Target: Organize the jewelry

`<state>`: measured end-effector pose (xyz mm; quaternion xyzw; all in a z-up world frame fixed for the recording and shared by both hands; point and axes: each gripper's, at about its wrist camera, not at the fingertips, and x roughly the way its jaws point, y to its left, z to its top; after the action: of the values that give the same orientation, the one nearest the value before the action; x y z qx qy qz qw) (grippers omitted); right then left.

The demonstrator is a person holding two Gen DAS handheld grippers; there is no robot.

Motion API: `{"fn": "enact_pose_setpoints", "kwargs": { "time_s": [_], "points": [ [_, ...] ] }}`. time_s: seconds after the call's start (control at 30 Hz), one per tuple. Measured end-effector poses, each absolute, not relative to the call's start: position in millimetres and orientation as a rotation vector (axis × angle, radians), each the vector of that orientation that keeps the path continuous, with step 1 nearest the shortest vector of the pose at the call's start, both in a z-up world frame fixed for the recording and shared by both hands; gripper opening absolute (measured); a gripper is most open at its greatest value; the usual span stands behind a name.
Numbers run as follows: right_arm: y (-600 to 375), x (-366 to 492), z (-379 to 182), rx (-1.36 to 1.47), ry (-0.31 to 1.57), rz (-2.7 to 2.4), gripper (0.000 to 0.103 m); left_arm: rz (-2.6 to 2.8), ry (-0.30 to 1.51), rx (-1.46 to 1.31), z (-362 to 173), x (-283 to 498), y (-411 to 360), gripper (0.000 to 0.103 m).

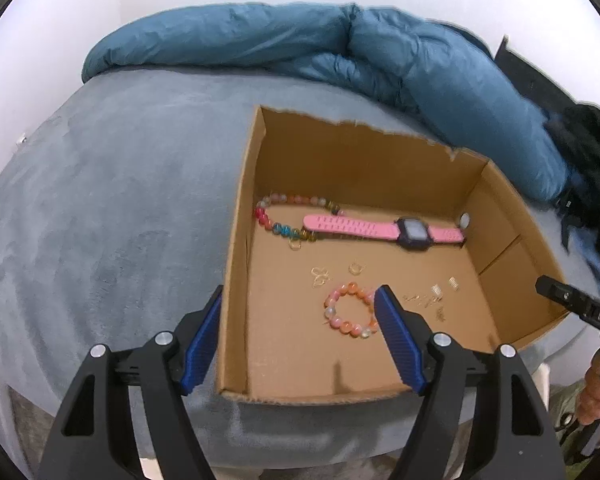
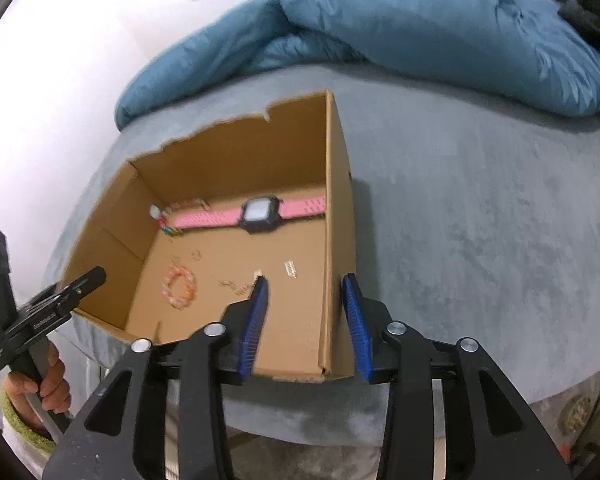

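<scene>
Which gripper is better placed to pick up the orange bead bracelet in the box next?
Probably left. The left gripper stands open just short of the orange bead bracelet, while the right gripper straddles the cardboard box wall, farther away.

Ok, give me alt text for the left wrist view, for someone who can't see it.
An open cardboard box on a grey bed holds a pink watch, a multicolour bead strand, an orange bead bracelet and small gold pieces. The left gripper, open and empty, straddles the box's left wall.
</scene>
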<state>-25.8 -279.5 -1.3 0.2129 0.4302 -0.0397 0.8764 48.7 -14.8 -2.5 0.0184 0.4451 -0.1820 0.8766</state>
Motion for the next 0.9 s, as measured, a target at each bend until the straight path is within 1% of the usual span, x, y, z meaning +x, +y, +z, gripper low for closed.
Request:
{"fn": "enact_pose_setpoints", "kwargs": {
  "time_s": [0.03,0.07,0.1,0.13,0.2,0.27,0.33,0.37,0.43,0.5,0.67,0.9],
  "points": [
    [-279,-30,3,0.439,0.869,-0.090,0.049,-0.376,0.902,0.032,2,44,-12,0.072],
    [-277,-37,7,0.426,0.838,-0.099,0.051,-0.365,0.860,0.041,8,37,-10,0.073],
    [-274,-44,13,0.400,0.801,-0.114,0.055,-0.357,0.836,0.052,12,32,-11,0.073],
    [-272,-49,17,0.377,0.771,-0.128,0.061,-0.351,0.803,0.065,17,24,-11,0.076],
    [-266,-63,25,0.339,0.718,-0.136,0.067,-0.345,0.745,0.081,27,10,-11,0.082],
    [-257,-74,30,0.305,0.677,-0.154,0.074,-0.340,0.689,0.088,36,-5,-11,0.090],
    [-247,-88,34,0.255,0.624,-0.178,0.084,-0.346,0.663,0.083,43,-15,-11,0.095],
    [-247,-97,37,0.232,0.601,-0.189,0.086,-0.354,0.651,0.071,47,-21,-10,0.098],
    [-239,-108,38,0.203,0.571,-0.216,0.093,-0.374,0.648,0.044,51,-27,-7,0.097],
    [-237,-117,38,0.188,0.554,-0.247,0.095,-0.378,0.655,0.025,53,-31,-4,0.097],
    [-231,-132,42,0.193,0.503,-0.309,0.095,-0.377,0.664,0.030,55,-37,-3,0.097],
    [-228,-144,50,0.151,0.493,-0.373,0.095,-0.357,0.654,0.072,57,-46,-7,0.098]
  ]
}}
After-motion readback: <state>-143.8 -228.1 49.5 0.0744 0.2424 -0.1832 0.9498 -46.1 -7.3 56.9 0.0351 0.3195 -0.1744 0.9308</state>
